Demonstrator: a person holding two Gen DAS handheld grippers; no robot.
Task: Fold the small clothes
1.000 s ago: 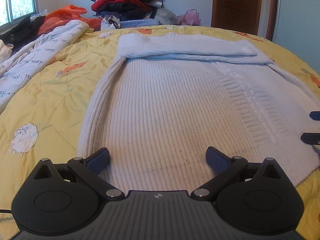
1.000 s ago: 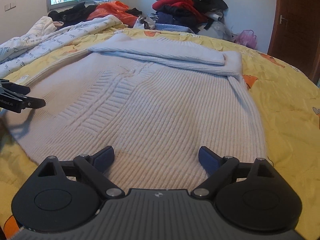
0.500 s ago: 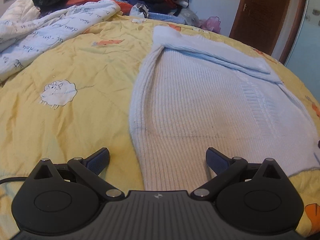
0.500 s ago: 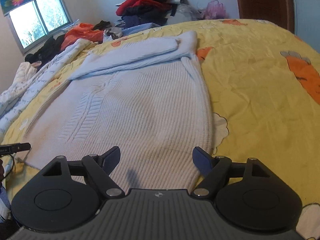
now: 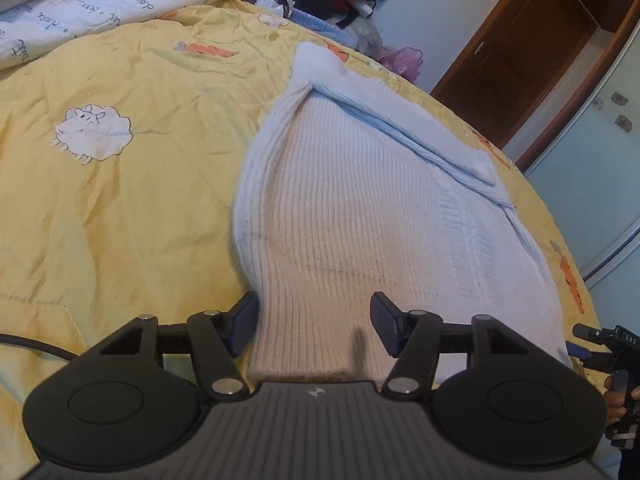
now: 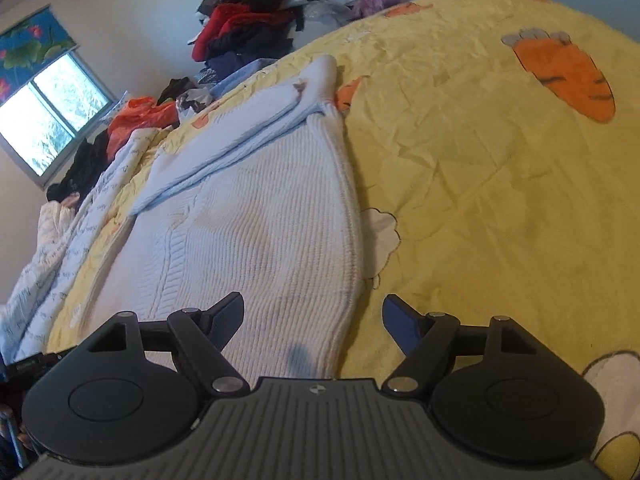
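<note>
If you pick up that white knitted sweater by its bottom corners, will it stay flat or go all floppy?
Probably floppy: the white knitted sweater lies limp on the yellow quilt, its sleeves already folded over. Its thick ribbing suggests some weight, so the middle would likely sag. The rough knit should not slip easily from the pads.

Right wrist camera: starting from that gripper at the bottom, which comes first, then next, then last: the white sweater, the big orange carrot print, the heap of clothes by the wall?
From the right gripper:
1. White sweater: its hem corner lies between the open fingers.
2. Orange carrot print: upper right, on the yellow quilt.
3. Heap of clothes: top centre, beyond the bed's far edge.
</note>
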